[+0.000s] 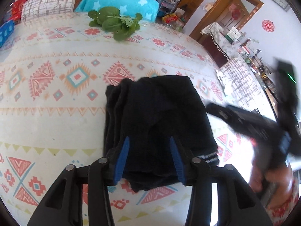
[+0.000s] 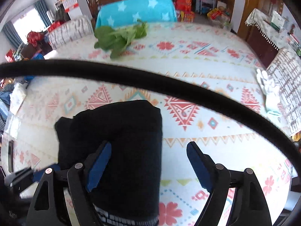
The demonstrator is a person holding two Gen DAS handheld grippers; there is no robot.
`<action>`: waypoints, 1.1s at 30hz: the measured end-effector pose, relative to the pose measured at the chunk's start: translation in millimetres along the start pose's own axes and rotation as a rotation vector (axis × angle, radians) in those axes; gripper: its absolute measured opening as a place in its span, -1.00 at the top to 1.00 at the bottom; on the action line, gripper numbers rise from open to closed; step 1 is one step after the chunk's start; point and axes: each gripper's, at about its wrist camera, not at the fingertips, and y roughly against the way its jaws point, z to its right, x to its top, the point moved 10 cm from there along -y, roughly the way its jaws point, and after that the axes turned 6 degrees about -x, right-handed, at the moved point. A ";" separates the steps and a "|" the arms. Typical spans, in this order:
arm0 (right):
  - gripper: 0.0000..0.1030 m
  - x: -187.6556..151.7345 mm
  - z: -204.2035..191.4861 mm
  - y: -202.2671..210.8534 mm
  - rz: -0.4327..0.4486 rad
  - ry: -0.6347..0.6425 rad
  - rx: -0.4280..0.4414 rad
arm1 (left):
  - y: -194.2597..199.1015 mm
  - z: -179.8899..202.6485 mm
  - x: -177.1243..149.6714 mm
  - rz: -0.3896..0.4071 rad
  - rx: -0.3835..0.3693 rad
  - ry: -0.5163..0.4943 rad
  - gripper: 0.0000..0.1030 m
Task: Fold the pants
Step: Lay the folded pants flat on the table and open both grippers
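Note:
The black pants (image 1: 156, 109) lie folded into a compact rectangle on the patterned tablecloth (image 1: 56, 113). A striped waistband (image 1: 210, 157) shows at the near edge. My left gripper (image 1: 149, 139) hovers over the near half of the bundle, its blue-padded fingers (image 1: 123, 158) apart and not pinching the fabric. In the right wrist view, the pants (image 2: 120, 128) sit under the left finger (image 2: 99, 165) of my right gripper (image 2: 148, 144). It is wide open over the bundle's right edge. The right gripper (image 1: 254, 120) also appears blurred at the right of the left wrist view, held by a hand (image 1: 263, 177).
A bunch of leafy greens (image 1: 114, 21) lies at the table's far edge. Behind it stand a chair under a turquoise star blanket (image 1: 120, 1) and a patterned chair (image 1: 47, 3). A black cable (image 2: 150, 82) crosses the right wrist view. A white packet (image 2: 269, 92) lies at the table's right edge.

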 end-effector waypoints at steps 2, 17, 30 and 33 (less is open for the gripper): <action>-0.67 -18.6 4.0 11.1 0.003 -0.002 -0.005 | -6.5 -8.1 0.3 -0.010 0.029 0.018 0.13; -0.69 -68.3 14.9 2.6 -0.039 0.000 -0.107 | 1.8 -8.2 -23.8 -0.021 0.092 -0.038 0.10; -0.69 -91.4 18.2 17.3 -0.027 -0.096 -0.115 | 33.8 -5.4 -52.3 0.009 0.196 -0.076 0.02; -0.69 -91.1 16.5 20.3 -0.019 -0.087 -0.099 | 44.6 0.5 -55.4 0.036 0.233 -0.080 0.02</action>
